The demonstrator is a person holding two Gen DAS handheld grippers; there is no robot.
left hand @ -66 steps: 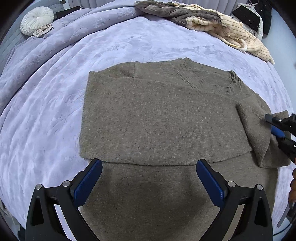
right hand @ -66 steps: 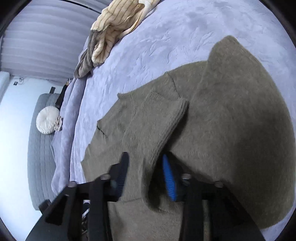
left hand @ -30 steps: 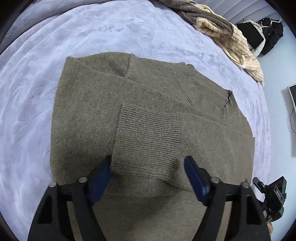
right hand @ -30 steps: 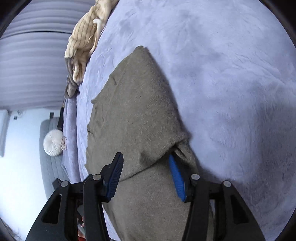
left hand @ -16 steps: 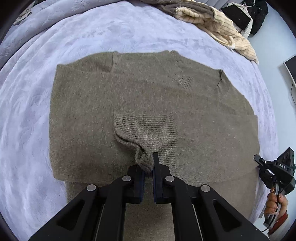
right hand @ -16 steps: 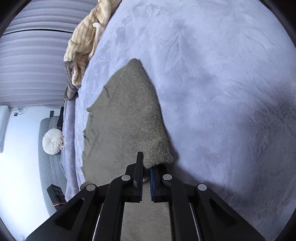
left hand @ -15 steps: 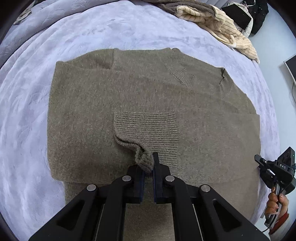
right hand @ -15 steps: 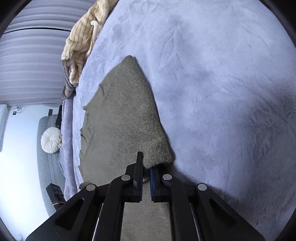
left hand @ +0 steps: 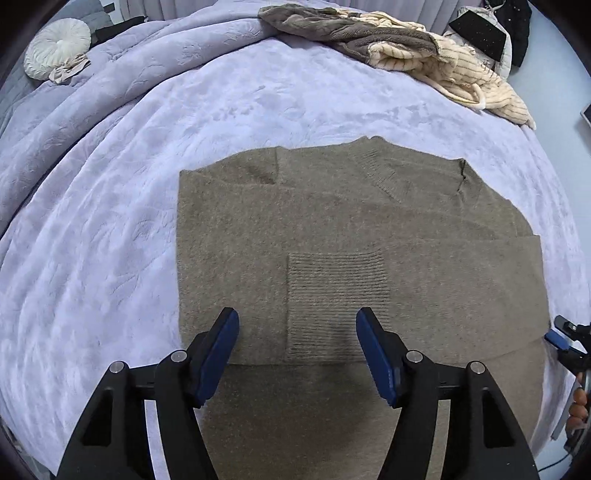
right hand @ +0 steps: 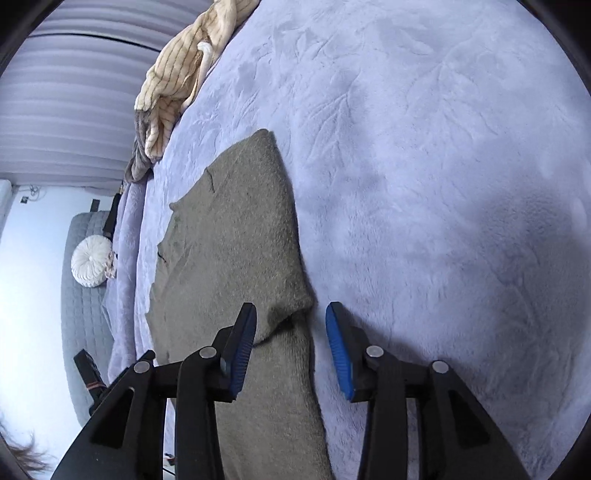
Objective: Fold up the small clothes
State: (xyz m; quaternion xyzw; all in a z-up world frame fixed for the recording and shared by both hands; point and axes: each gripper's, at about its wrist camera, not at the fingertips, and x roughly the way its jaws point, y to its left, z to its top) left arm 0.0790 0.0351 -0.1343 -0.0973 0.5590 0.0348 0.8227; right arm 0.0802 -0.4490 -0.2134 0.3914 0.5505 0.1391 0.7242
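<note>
An olive-brown knit sweater [left hand: 332,229] lies flat on the lilac bedspread [left hand: 110,221], its sleeves folded across the body. The ribbed cuff [left hand: 334,295] lies on top, just ahead of my left gripper [left hand: 297,334]. That gripper's jaws are opening and hover above the cuff, touching nothing. In the right wrist view the sweater [right hand: 229,236] runs away along its folded side edge. My right gripper [right hand: 290,328] is opening too, its blue pads either side of the folded corner without pressing it. The right gripper [left hand: 561,338] also shows at the left wrist view's right edge.
A heap of cream striped and grey-brown clothes [left hand: 406,48] lies at the far side of the bed, also in the right wrist view [right hand: 173,85]. A round white cushion [left hand: 55,51] sits at the far left. Dark items [left hand: 491,29] lie at the far right.
Both grippers were shut half a second ago, the left on the ribbed cuff, the right on the folded corner. Both have let go, opened and drawn back; the cuff now lies flat.
</note>
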